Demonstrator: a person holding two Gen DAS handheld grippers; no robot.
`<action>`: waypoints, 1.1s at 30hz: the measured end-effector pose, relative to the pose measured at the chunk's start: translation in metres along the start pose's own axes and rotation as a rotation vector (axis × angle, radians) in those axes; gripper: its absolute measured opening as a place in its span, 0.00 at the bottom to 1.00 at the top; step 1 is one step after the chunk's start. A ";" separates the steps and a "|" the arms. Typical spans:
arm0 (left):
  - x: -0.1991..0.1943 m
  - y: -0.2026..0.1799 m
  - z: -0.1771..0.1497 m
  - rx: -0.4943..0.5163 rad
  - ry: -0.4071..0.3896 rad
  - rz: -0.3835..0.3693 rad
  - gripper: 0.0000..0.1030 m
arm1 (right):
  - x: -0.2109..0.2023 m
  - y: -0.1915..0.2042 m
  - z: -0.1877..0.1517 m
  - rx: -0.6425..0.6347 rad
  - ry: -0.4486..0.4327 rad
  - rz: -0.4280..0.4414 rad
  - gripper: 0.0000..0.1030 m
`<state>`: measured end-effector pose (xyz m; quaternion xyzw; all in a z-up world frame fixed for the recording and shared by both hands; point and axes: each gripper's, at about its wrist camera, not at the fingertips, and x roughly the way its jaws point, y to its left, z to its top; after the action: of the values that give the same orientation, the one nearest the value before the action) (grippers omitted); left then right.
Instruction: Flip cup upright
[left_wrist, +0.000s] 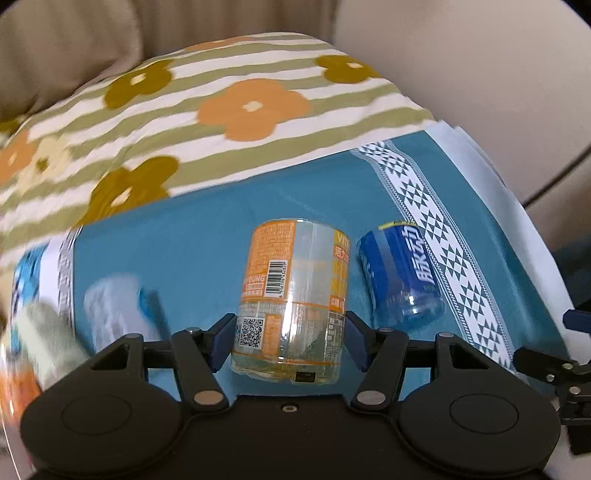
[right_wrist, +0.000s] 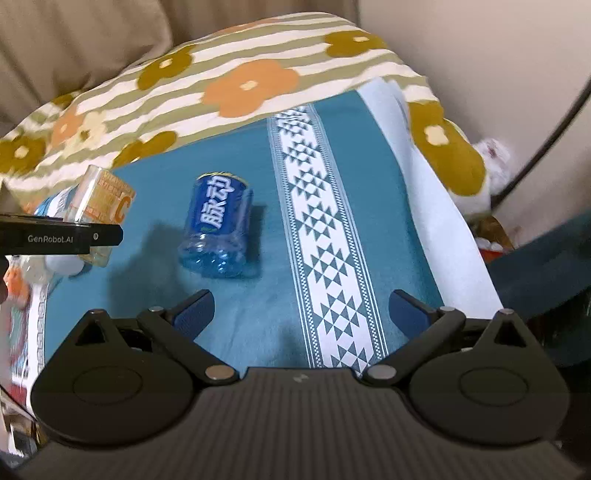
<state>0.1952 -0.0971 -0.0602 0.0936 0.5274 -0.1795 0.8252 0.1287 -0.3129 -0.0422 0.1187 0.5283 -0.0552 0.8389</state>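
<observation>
A clear cup with an orange label (left_wrist: 291, 295) sits between the blue pads of my left gripper (left_wrist: 286, 341), which is shut on its lower body. It also shows in the right wrist view (right_wrist: 101, 210), behind the left gripper's black body (right_wrist: 59, 238). A blue-labelled cup (left_wrist: 400, 275) lies on the teal cloth just right of it, and it shows in the right wrist view (right_wrist: 219, 225). My right gripper (right_wrist: 301, 317) is open and empty, above the cloth in front of the blue cup.
The teal cloth (right_wrist: 236, 314) has a white patterned band (right_wrist: 325, 258). A flowered striped blanket (left_wrist: 221, 110) lies behind it. Blurred white and orange objects (left_wrist: 110, 306) sit at the left. The right gripper's tip shows at the right edge (left_wrist: 554, 365).
</observation>
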 end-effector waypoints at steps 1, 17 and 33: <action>-0.003 0.000 -0.007 -0.029 -0.001 0.004 0.64 | 0.000 0.000 -0.002 -0.016 0.001 0.008 1.00; 0.012 -0.012 -0.084 -0.299 0.011 0.050 0.64 | 0.014 -0.008 -0.038 -0.173 0.070 0.061 1.00; 0.027 -0.018 -0.093 -0.353 0.014 0.071 0.70 | 0.022 -0.015 -0.043 -0.200 0.089 0.070 1.00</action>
<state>0.1203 -0.0869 -0.1242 -0.0333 0.5528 -0.0543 0.8309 0.0973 -0.3152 -0.0814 0.0549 0.5634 0.0326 0.8237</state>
